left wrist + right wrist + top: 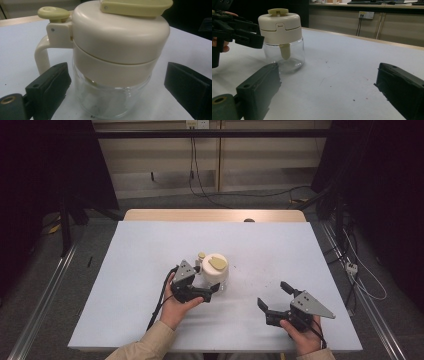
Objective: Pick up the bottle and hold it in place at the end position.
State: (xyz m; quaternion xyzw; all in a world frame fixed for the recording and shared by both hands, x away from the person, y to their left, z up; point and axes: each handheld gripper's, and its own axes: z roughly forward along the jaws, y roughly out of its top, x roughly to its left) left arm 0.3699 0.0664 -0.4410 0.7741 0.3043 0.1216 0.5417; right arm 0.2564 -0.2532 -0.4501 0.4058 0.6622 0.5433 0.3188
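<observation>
I have the left gripper [214, 290] spread wide around the glass jar [215, 274], neither jaw touching it. The jar stands upright mid-surface [140, 255], far from every edge. My right gripper [272, 295] sits apart, jaws wide, with bare surface between them.

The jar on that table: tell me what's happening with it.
A person holds tongs in each hand. The left tongs are open around the jar, one jaw on each side of its glass body, not yet closed on it. The right tongs are open too, off to the side. The jar's cream lid is on.
</observation>
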